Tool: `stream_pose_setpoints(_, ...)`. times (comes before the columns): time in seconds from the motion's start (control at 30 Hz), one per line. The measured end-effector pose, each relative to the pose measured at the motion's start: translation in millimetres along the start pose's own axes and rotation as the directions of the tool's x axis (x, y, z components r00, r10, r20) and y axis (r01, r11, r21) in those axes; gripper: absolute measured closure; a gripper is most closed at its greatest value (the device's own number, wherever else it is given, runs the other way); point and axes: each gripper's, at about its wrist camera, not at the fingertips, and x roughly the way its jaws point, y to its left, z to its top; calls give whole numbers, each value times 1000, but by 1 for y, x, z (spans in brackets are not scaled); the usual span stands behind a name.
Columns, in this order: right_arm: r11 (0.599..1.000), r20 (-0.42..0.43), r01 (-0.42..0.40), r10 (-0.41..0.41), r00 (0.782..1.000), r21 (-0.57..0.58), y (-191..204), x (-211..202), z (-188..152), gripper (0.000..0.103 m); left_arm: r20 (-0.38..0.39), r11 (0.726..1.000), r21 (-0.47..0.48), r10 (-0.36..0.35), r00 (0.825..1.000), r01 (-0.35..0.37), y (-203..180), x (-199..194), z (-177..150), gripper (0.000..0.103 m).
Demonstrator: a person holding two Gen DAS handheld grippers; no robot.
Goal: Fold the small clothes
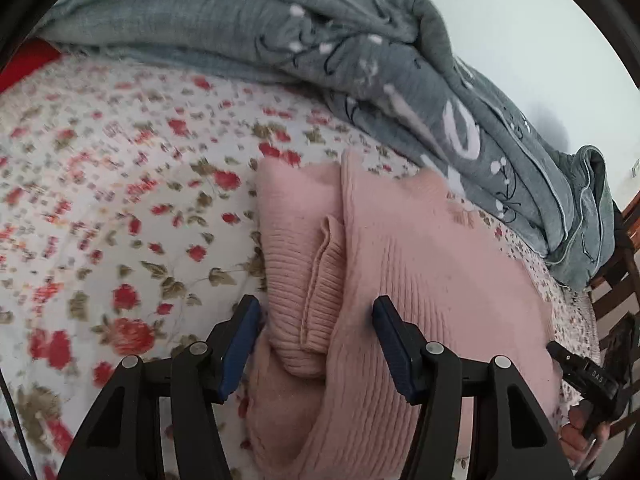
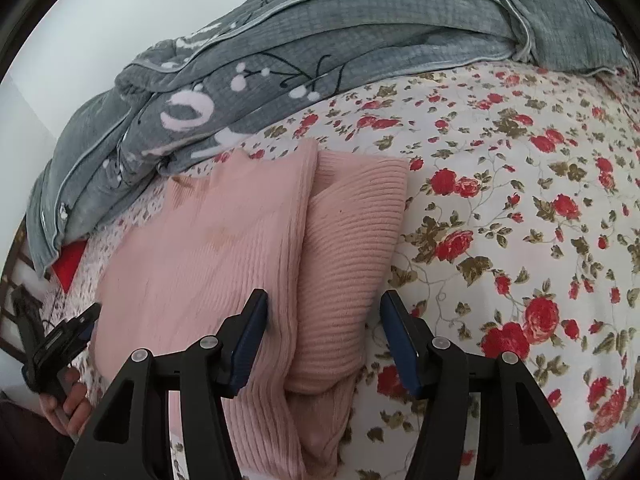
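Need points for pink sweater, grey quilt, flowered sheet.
pink sweater (image 2: 208, 240): right wrist view, on the flat ribbed body.
grey quilt (image 2: 280, 44): right wrist view, on a bunched fold behind the sweater.
flowered sheet (image 1: 120, 184): left wrist view, on bare fabric beside the sweater.

Bed, covered by a white sheet (image 2: 500, 184) printed with red roses and olive leaves. On it: one pink ribbed knit garment (image 2: 224, 240), folded, lying flat; one grey quilted blanket (image 2: 320, 40) with white and black floral print, bunched along the far edge, just beside the garment.
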Motion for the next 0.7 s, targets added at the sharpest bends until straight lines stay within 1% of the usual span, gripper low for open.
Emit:
stream_pose_setpoints(0.07,1000,-4,3,-3,1000,-1,0,4,0,43,-14,1000,-18,-26,1000,26,2,5,5,40)
stream_pose_setpoints(0.13,1000,-5,3,-3,1000,1,2,6,2,39,-18,999,-32,-38,999,37,2,10,9,37)
stream_pose_setpoints(0.23,1000,-4,13,-13,1000,-2,5,13,6,37,-8,999,-36,-38,999,38,2,16,11,35)
stream_pose_setpoints(0.37,1000,2,29,-29,1000,-8,7,18,10,37,10,999,-28,-26,1000,26,-2,22,14,35)
stream_pose_setpoints(0.4,1000,5,24,-24,1000,-6,6,18,11,37,12,999,-26,-23,1000,23,-3,23,15,39)
stream_pose_setpoints(0.43,1000,9,20,-20,1000,-2,5,19,11,42,14,999,-26,-22,1000,23,-3,23,15,47)
stream_pose_setpoints(0.47,1000,13,15,-15,1000,2,4,19,11,44,14,999,-28,-26,1000,26,-2,23,15,51)
stream_pose_setpoints(0.5,1000,20,15,-15,1000,0,4,19,11,50,12,999,-32,-35,999,36,-2,23,15,56)
stream_pose_setpoints(0.53,1000,22,2,-1,1000,-8,5,19,10,64,12,998,-35,-45,999,45,-1,23,16,63)
stream_pose_setpoints(0.57,999,6,-41,41,999,-17,6,20,11,70,12,997,-39,-59,998,59,0,22,16,68)
stream_pose_setpoints(0.6,999,12,-39,40,999,-19,6,20,11,72,14,996,-46,-74,997,74,1,21,16,75)
stream_pose_setpoints(0.63,999,14,-43,43,999,-18,6,20,10,74,18,995,-53,-89,996,90,2,19,16,78)
stream_pose_setpoints(0.7,998,27,-56,56,998,-8,4,18,10,77,24,994,-53,-93,995,94,1,16,14,80)
